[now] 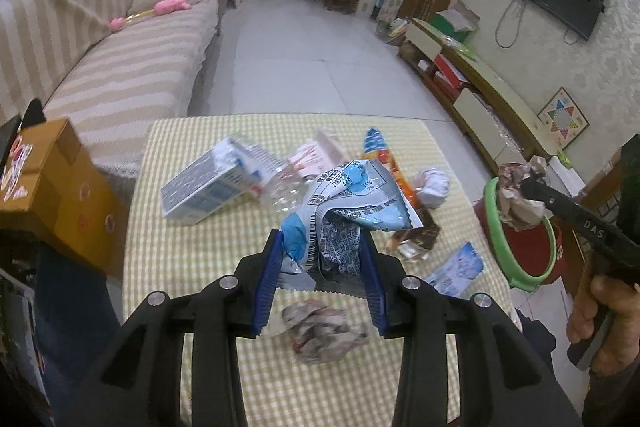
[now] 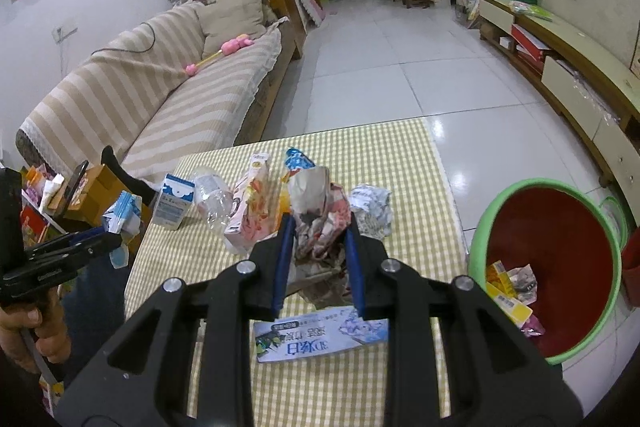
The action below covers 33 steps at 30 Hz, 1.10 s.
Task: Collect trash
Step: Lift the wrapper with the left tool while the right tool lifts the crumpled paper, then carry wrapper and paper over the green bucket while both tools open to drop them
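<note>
L gripper (image 1: 320, 259) is clamping a crumpled blue-white wrapper (image 1: 352, 203) btwn its blue pads, held above the checked table (image 1: 192, 259). Just below its tips a crumpled paper ball (image 1: 324, 327) is lying on the cloth; beyond the tips a milk carton (image 1: 208, 187) and a clear plastic bottle (image 1: 280, 187) are lying among other scraps. R gripper (image 2: 316, 251) is squeezing a wad of crumpled paper (image 2: 316, 215), jaws nearly closed on it. Right under it a flat blue printed packet (image 2: 320, 339) is resting on the table. To its right, on the floor just beside the table, the green-rimmed red bin (image 2: 480, 227) is holding yellow cartons (image 2: 508, 299), a paper scrap and a pink wrapper bit.
</note>
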### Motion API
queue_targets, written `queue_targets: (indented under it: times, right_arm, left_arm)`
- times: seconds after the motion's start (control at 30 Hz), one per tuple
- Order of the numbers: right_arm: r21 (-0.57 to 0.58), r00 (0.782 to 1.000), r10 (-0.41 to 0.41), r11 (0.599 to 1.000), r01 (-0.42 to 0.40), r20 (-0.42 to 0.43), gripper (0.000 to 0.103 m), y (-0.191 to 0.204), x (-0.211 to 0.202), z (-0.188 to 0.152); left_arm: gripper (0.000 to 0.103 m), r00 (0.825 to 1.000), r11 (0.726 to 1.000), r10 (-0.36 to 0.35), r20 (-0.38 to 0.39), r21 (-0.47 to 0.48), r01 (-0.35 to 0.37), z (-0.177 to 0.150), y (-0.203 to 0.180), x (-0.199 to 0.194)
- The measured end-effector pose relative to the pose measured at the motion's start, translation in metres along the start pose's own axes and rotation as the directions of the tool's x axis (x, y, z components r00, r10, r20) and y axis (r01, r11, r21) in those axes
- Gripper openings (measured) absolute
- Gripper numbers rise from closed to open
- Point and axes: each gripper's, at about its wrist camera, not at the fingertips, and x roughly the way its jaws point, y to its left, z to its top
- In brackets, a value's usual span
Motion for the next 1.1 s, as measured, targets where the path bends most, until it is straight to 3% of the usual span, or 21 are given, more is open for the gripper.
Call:
queue_targets:
  times: [0.53,0.8,1.1]
  right_arm:
    - [0.091,0.992,-0.111,0.99,0.106,0.058,0.025,-0.078,-0.047,0.0]
    - [0.144,0.977,-0.2,0.971,0.189,0.067,0.025,-0.131,-0.076,-0.002]
    - [0.206,0.957,-0.284,0.941,0.268,0.051,0.025,-0.187,-0.098,-0.016]
  left_arm:
    - [0.036,0.992,0.985,-0.129,-0.011,0.118,0.13,0.023,-0.107,0.027]
    - [0.036,0.973,0.953,-0.229,-0.036,0.195,0.231,0.029,-0.189,0.051]
    - [0.036,0.944,0.91,-0.31,-0.118,0.251,0.33,0.03,-0.269,0.088]
